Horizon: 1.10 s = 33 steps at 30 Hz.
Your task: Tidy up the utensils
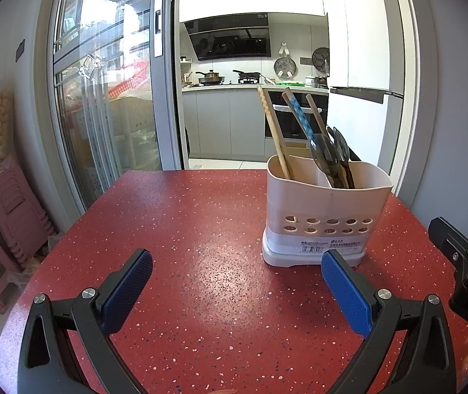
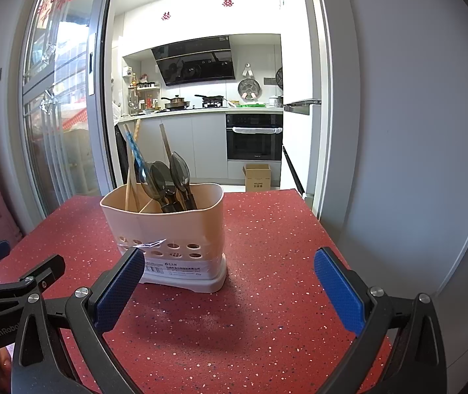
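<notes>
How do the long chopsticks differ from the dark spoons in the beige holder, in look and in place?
The light wooden chopsticks are thin, straight and pale, one with a blue pattern; the dark translucent plastic spoons are broad and oval-headed. The chopsticks rise much higher than the spoons. Most chopsticks stand in the left compartment, the spoons in the right. Both lean inside the beige plastic utensil holder, their ends above its rim.

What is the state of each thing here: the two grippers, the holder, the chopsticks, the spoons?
Left gripper: open, empty.
Right gripper: open, empty.
Utensil holder: upright on red table.
Chopsticks: leaning in holder.
Spoons: bowls up, in holder.
</notes>
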Motion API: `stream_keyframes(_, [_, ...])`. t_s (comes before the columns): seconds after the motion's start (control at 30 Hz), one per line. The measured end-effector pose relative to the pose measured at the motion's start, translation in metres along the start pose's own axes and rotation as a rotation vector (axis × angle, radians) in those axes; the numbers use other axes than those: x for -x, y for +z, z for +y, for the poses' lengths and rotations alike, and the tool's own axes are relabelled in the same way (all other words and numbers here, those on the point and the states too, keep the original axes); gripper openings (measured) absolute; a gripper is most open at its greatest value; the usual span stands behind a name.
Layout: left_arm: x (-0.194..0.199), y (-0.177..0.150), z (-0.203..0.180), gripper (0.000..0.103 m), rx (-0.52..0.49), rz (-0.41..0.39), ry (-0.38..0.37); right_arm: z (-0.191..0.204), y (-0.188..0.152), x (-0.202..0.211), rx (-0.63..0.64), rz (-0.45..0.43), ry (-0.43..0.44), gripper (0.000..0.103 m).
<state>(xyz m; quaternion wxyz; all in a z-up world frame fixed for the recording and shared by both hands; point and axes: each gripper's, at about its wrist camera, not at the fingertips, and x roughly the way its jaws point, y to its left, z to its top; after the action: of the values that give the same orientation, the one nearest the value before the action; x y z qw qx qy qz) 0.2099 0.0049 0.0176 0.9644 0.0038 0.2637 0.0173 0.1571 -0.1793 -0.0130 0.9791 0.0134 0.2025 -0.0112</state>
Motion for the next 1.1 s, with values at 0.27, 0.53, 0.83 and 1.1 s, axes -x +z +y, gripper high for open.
stream_keyframes(0.27, [-0.0001, -0.0001, 0.0004, 0.103, 0.001, 0.002, 0.001, 0.0008, -0.0002, -0.0006, 0.001, 0.005, -0.001, 0.103])
stream_keyframes(0.53, [-0.0003, -0.0001, 0.0001, 0.103, 0.001, 0.003, 0.002, 0.0018, -0.0006, -0.0016, 0.004, 0.008, 0.000, 0.103])
stream_keyframes(0.83, [0.0000, -0.0003, -0.0004, 0.103, -0.002, 0.002, 0.000, 0.0029, -0.0012, -0.0017, 0.004, 0.009, -0.002, 0.103])
stream_keyframes(1.1, [-0.0002, -0.0006, -0.0027, 0.103, -0.005, 0.001, 0.001, 0.0029, -0.0010, -0.0021, 0.004, 0.010, -0.003, 0.103])
